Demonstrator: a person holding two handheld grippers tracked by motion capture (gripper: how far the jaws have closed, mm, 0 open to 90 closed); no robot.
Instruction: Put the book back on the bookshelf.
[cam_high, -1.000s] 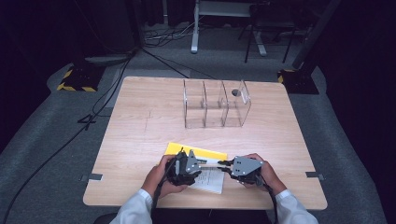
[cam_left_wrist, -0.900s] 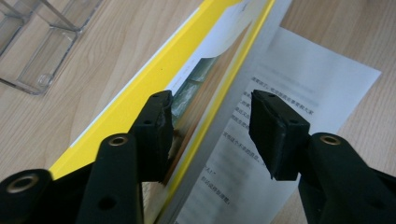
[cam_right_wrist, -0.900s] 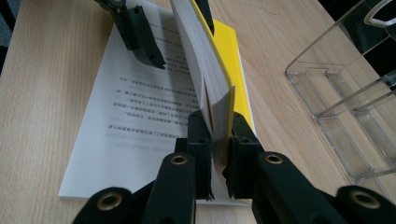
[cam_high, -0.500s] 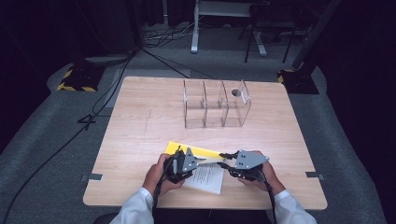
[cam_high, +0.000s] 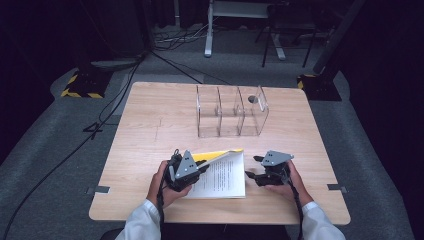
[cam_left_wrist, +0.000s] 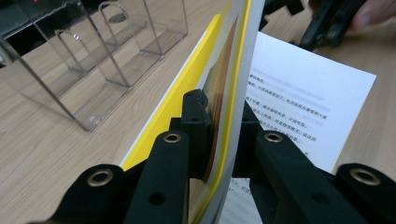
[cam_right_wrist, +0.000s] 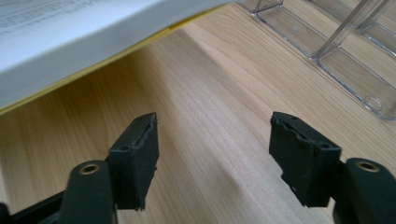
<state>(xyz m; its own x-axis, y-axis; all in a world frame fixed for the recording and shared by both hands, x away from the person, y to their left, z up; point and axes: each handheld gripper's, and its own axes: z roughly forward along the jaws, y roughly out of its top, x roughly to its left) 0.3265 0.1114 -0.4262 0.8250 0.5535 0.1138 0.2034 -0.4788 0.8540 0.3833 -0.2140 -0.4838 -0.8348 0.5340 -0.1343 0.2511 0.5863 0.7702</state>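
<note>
We note the booklet: yellow cover, white pages with dark print. Table: pale wood grain. Organizer: clear. Both grippers: black, with grey plates.

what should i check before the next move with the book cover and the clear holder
1. Left gripper shut on the yellow cover: ok, the jaws have just been closing and now pinch it.
2. Cover lifted off the printed page: ok.
3. Right gripper free: ok, the jaws have just been opening, with only bare table between them.
4. Clear holder upright with open slots: ok.
5. Book's thickness against a slot's width: cannot tell.
</note>
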